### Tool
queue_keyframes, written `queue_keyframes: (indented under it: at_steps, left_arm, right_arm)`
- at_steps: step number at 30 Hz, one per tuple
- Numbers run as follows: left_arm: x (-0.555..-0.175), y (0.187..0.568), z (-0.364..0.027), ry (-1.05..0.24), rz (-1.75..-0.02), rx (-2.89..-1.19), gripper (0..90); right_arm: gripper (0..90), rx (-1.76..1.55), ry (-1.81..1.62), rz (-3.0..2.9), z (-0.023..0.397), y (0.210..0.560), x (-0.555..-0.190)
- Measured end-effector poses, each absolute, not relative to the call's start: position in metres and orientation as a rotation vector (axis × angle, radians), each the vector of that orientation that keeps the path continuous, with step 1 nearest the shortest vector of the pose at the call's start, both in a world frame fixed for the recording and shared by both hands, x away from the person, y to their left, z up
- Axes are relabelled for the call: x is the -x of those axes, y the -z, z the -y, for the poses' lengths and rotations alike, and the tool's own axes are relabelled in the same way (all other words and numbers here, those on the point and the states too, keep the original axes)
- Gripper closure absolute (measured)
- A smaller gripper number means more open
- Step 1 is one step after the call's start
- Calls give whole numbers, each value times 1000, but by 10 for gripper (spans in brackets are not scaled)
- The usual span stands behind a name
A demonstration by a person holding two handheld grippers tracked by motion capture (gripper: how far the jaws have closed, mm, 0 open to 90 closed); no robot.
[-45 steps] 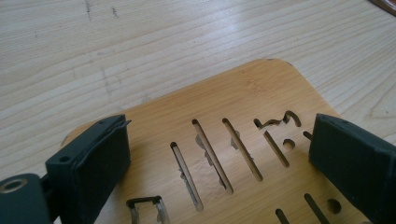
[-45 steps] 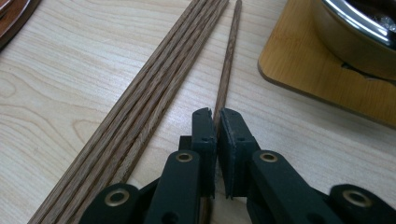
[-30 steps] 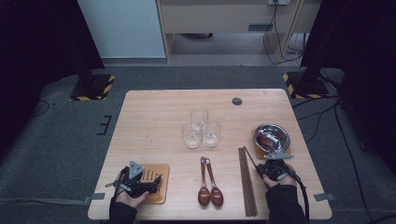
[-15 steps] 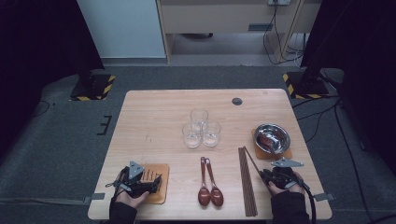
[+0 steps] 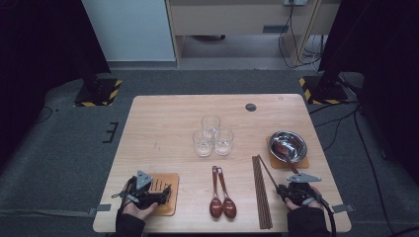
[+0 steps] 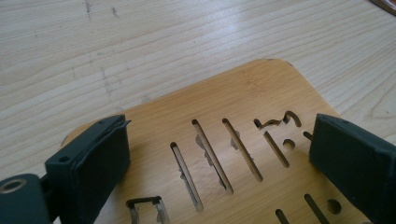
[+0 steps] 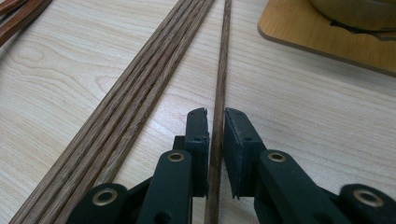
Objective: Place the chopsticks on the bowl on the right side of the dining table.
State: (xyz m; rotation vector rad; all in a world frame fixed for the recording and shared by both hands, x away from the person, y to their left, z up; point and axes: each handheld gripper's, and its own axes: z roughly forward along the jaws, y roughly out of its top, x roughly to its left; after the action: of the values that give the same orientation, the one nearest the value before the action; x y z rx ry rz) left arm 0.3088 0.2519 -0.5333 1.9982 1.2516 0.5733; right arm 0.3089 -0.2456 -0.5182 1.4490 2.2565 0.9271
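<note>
The right hand-held gripper (image 7: pixel 215 122) is nearly closed on a single chopstick (image 7: pixel 220 74) (apparently gripped), closing further.

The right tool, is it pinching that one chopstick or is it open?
Pinching. In the right gripper view, the right tool's two black jaws sit close on both sides of the single chopstick, which runs between them, apart from the chopstick bundle.

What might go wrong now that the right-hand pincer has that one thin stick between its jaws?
1. The single chopstick is thin and held near one end by the right gripper; it may swivel or slip when lifted.
2. Its far end points toward the metal bowl on its wooden mat, so a swing might knock the bowl.
3. The other chopsticks lie close beside it and may get nudged and roll.
</note>
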Motion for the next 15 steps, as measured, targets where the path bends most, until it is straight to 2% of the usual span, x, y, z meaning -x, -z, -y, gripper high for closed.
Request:
queue_keyframes:
  at_steps: [15]
  left_arm:
    - [-309, 533, -252, -574, -1252, -1998, 41]
  right_arm:
    - [850, -1468, -901, -2248, 247, 520, -309]
